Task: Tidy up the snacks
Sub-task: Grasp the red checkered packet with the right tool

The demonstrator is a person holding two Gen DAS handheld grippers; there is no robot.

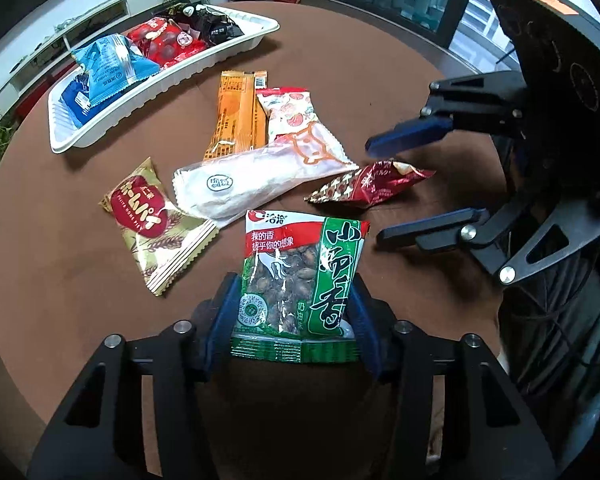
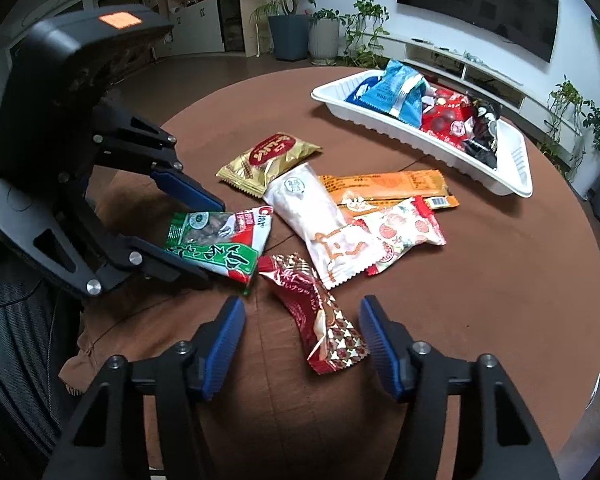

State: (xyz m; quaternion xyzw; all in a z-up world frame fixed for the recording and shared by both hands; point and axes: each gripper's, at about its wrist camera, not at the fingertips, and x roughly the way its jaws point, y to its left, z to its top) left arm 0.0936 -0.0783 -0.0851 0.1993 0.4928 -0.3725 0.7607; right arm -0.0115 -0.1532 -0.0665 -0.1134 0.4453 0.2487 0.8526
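Note:
A green seed packet lies on the brown round table, and my left gripper is shut on its two long sides. From the right wrist view, the left gripper clamps the same green packet from above and below. A small red packet with gold stars lies between the fingers of my right gripper, which is open; its left pad stands clear of the packet. In the left wrist view the right gripper straddles that red packet.
A white tray at the table's far side holds blue, red and black snack packs. Loose on the table lie a gold pie packet, a white bread pack, an orange bar and a strawberry-print pack. Plants and a TV shelf stand behind.

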